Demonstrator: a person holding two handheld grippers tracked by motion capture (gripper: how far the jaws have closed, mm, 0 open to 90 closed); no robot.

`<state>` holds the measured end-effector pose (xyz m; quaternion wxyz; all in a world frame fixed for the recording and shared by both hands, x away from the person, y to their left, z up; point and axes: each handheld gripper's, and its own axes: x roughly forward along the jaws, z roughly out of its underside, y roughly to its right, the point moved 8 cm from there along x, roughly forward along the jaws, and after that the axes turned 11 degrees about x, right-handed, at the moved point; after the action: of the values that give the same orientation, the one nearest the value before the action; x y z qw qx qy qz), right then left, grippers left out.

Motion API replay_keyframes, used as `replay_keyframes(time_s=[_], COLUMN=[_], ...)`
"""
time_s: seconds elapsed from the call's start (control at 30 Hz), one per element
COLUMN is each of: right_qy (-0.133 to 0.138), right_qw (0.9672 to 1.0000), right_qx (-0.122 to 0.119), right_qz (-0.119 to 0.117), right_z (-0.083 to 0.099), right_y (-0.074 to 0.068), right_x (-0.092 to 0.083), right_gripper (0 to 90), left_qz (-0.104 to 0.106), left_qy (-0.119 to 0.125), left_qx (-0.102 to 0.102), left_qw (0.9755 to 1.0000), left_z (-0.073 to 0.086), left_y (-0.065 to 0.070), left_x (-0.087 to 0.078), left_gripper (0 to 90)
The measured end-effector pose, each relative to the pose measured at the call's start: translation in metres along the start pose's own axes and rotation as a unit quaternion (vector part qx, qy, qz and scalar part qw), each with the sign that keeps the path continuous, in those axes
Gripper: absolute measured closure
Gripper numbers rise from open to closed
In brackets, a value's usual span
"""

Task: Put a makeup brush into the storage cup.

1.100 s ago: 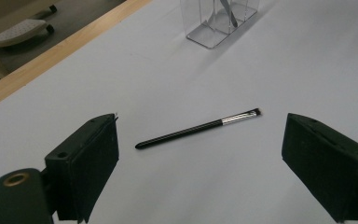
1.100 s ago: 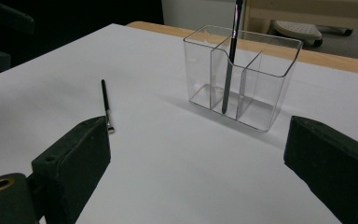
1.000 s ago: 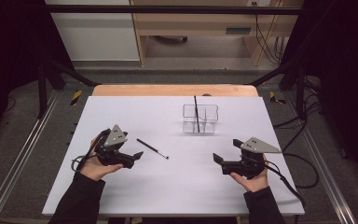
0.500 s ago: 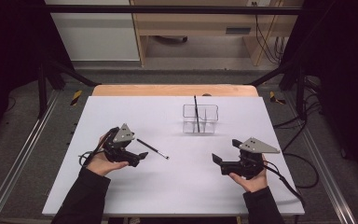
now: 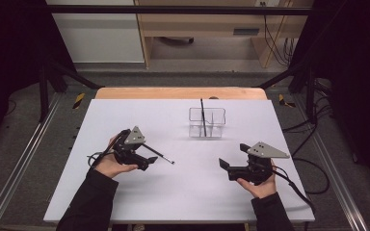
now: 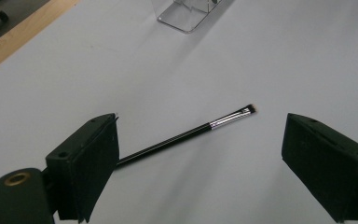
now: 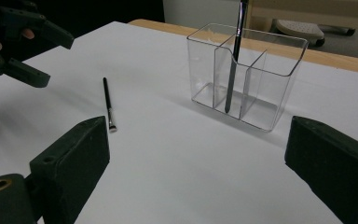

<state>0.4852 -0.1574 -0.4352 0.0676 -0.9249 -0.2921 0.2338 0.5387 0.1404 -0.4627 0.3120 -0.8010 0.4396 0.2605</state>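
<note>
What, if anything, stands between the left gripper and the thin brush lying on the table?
Nothing visible does. The left gripper is open just over the brush, whose handle end passes by one jaw; bare white table surrounds it.

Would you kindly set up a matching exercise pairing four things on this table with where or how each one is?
Things:
1. brush
2. organiser
3. left hand-held gripper
4. pen

States:
A. clear, divided into compartments, toward the table's far side
B. lying flat on the white table
C. standing upright in a compartment
D. open, its jaws on either side of the brush handle, not closed on it

Pairs: 1-B, 2-A, 3-D, 4-C
</note>
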Motion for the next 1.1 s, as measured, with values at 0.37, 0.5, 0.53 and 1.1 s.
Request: replay_keyframes(time_s=[0.37,0.5,0.53,1.1], right_qy=[-0.003,-0.003,-0.003,-0.003], right_qw=[1.0,1.0,1.0,1.0], right_qx=[0.0,0.001,0.001,-0.001], right_qz=[-0.001,-0.001,-0.002,-0.004], right_z=[0.001,0.001,0.001,0.001], right_y=[-0.001,-0.001,-0.001,-0.002], right_x=[0.002,0.002,0.002,0.002], right_gripper=[6.9,6.9,6.9,6.9], left_qz=[0.021,0.028,0.03,0.04], left_qy=[-0.018,-0.029,-0.029,-0.049], left_qx=[0.012,0.014,0.015,0.041], left_qw=[0.9995,0.9991,0.999,0.9971], left_z=[0.004,0.008,0.009,0.012], left_y=[0.0,-0.001,-0.001,-0.001], left_x=[0.021,0.03,0.032,0.056], left_gripper=[10.5,10.5,10.6,11.2])
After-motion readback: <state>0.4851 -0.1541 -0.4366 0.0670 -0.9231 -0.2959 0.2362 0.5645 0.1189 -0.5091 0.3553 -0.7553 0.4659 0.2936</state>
